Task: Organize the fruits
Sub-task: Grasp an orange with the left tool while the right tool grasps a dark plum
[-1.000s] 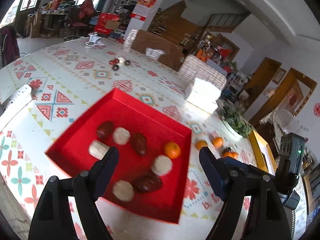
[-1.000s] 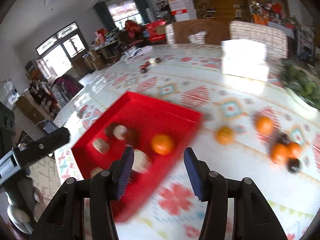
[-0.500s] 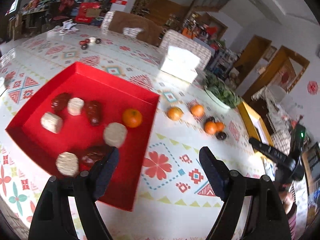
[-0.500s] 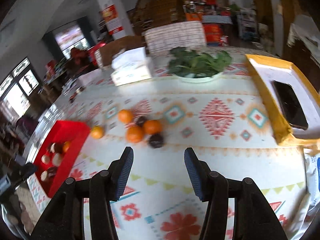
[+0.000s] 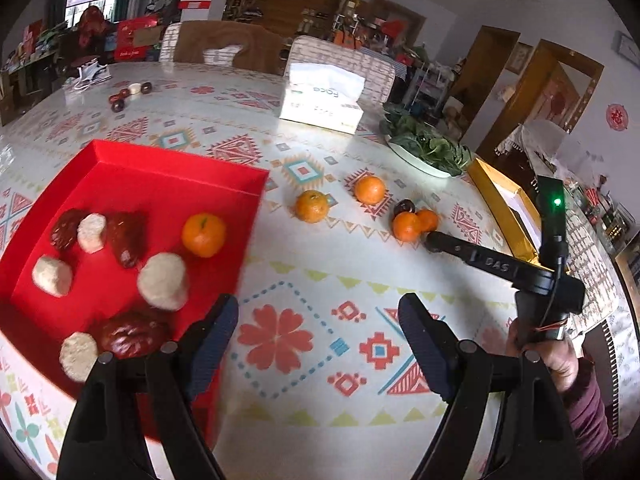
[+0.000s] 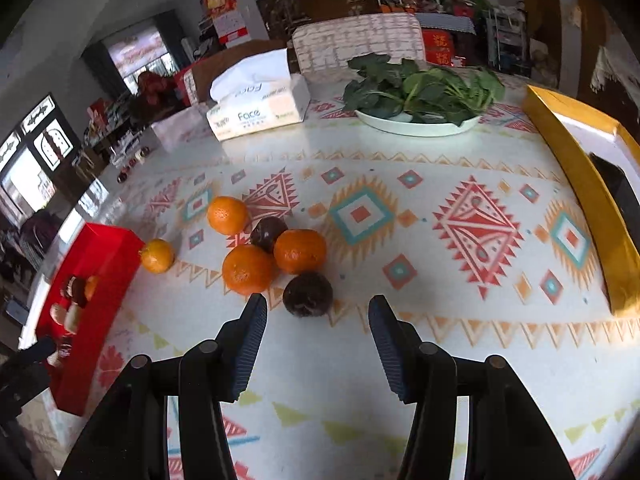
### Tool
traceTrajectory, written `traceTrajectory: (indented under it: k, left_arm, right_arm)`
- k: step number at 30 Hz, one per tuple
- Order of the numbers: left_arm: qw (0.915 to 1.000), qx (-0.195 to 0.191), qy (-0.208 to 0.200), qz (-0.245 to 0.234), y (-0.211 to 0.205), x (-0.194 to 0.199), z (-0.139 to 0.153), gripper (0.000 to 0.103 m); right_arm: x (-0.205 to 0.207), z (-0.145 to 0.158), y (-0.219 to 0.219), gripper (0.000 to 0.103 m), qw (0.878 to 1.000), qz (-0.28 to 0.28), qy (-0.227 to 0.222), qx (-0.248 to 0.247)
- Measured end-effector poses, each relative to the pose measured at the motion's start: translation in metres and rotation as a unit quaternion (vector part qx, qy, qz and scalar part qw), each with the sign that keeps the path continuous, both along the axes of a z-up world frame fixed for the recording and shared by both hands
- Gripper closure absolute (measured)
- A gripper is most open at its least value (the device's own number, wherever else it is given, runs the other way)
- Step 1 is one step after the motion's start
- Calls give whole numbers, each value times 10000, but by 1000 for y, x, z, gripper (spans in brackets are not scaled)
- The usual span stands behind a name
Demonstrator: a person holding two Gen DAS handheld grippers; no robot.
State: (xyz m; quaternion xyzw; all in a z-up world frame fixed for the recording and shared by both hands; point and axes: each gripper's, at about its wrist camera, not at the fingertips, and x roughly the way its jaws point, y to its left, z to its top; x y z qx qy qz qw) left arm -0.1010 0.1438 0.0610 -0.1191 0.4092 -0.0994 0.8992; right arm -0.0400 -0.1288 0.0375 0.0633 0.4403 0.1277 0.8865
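A red tray (image 5: 168,184) at the left of the patterned table holds one orange (image 5: 203,234), several pale round cakes and dark red fruits. My left gripper (image 5: 318,328) stands open over the table just right of the tray's near corner, nothing between its fingers. Loose oranges (image 6: 249,269) lie on the cloth with two dark round fruits; the nearer dark fruit (image 6: 307,294) sits just ahead of my right gripper (image 6: 316,322), which is open and empty. In the left wrist view the right gripper's finger (image 5: 460,249) reaches toward the orange cluster (image 5: 406,226).
A tissue box (image 6: 256,110) and a plate of greens (image 6: 418,124) stand at the back. A yellow tray (image 6: 580,184) with a dark phone lies at the right. Small dark items (image 5: 128,94) sit far back left. A hand in a maroon sleeve (image 5: 560,364) holds the right gripper.
Both views swung right, away from the red tray toward the loose fruit. The right gripper came down close to the orange cluster and dark fruit. Neither gripper's opening changed.
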Motion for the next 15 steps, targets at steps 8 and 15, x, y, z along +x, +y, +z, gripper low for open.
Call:
traceTrajectory:
  k: [8,15]
  left_arm:
    - [10000,8,16,-53,-15,29,0,21]
    - [9995,77,81,-288,-45,56,-5,21]
  right_arm:
    - [9,-10,11,49,9995,132,-72,-280]
    - [7,-9,3,71,9999,90,-93,-18]
